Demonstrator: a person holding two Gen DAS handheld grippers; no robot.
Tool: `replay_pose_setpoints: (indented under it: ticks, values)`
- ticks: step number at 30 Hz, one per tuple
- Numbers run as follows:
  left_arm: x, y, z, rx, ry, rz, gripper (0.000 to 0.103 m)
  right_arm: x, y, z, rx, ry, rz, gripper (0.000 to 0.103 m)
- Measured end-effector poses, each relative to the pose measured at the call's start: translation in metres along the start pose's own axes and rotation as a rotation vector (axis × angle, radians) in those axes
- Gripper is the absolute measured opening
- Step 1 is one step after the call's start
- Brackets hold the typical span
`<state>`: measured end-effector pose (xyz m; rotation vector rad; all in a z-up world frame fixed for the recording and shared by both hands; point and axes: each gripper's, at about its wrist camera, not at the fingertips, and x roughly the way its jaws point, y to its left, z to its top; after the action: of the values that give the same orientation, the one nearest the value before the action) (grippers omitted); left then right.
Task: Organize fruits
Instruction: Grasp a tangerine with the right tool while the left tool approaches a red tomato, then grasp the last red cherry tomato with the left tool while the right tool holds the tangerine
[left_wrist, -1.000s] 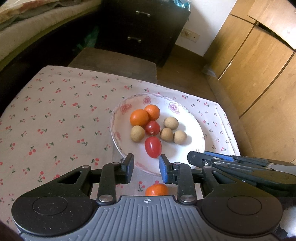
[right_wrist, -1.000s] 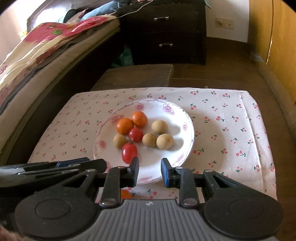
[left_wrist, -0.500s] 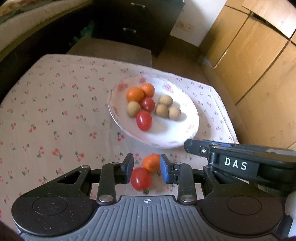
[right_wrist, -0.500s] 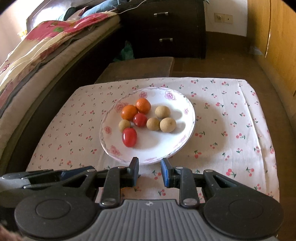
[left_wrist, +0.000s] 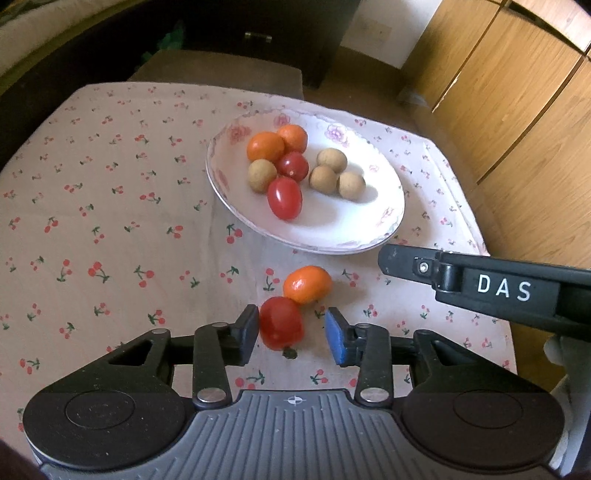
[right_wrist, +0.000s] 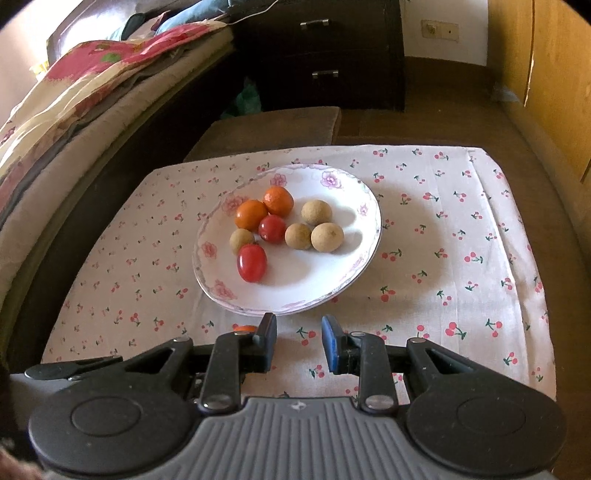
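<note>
left wrist view: left gripper (left_wrist: 291, 330) opening, red tomato (left_wrist: 281, 322) loose between its jaws.

A glossy ceramic plate (right_wrist: 369, 206) is sitting on matt printed cloth (right_wrist: 461, 240). The red tomato (left_wrist: 281, 323) is shining smooth beside a waxy orange fruit (left_wrist: 307, 284). At two o'clock, wooden cabinet doors (left_wrist: 517, 92) are gleaming faintly. The matt brown fruits (right_wrist: 327, 237) are looking rough.

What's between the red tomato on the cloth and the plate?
A small orange fruit, touching the tomato but short of the plate; the left wrist view shows it.
</note>
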<state>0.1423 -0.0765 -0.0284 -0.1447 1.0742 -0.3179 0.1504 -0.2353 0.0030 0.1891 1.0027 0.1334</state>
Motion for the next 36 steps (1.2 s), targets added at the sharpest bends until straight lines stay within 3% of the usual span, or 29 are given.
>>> replay_pose_setpoints:
  ticks: [7, 23, 36]
  values:
    - [0.004, 0.003, -0.003, -0.004, 0.011, 0.026, 0.044, 0.006, 0.006, -0.001, -0.009, 0.017, 0.008, 0.034]
    - [-0.019, 0.037, -0.007, -0.02, 0.002, 0.026, 0.038, 0.04, 0.035, -0.004, -0.035, 0.098, 0.053, 0.034]
    - [-0.013, 0.037, -0.009, -0.03, 0.016, 0.0, 0.046, 0.055, 0.035, -0.004, -0.085, 0.111, 0.028, 0.034]
